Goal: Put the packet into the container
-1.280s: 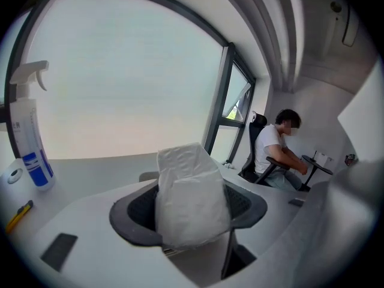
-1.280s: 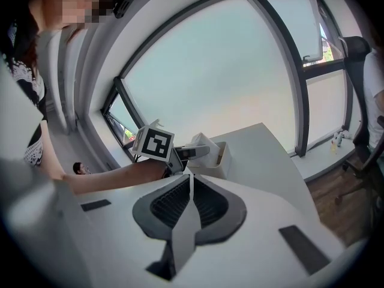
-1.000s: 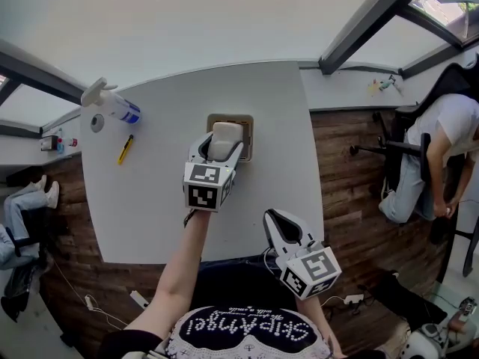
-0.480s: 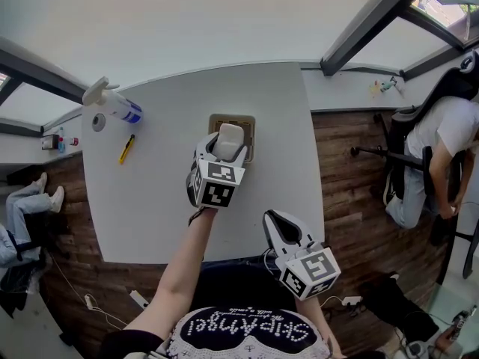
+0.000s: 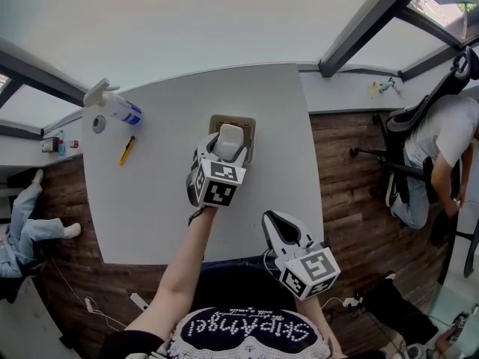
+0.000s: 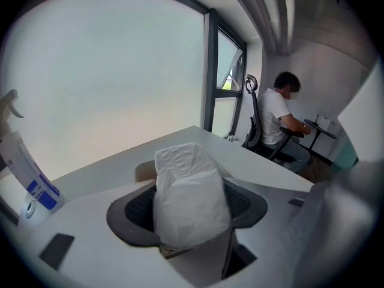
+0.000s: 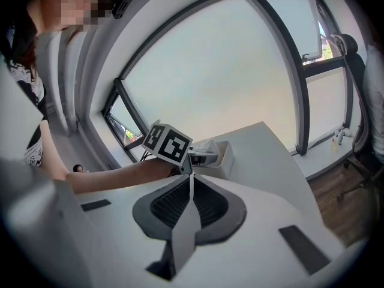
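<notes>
A white crinkled packet (image 5: 229, 136) is gripped between the pads of my left gripper (image 5: 227, 148), which is shut on it. The packet hangs right above a tan open container (image 5: 250, 124) in the middle of the white table (image 5: 150, 200). In the left gripper view the packet (image 6: 189, 182) fills the gap between the jaws and hides most of the container (image 6: 143, 170). My right gripper (image 5: 275, 220) hovers at the table's near edge, shut with nothing in it. From the right gripper view the container (image 7: 227, 156) shows past the left gripper's marker cube (image 7: 168, 143).
A spray bottle (image 5: 112, 105) lies at the table's far left corner, with a round grey cap (image 5: 97, 123) and a yellow cutter (image 5: 125, 149) beside it. A person sits on an office chair (image 5: 434, 144) off to the right. Wooden floor surrounds the table.
My left gripper has shifted slightly right and forward with the packet, bringing it more squarely over the container. The right gripper has stayed put.
</notes>
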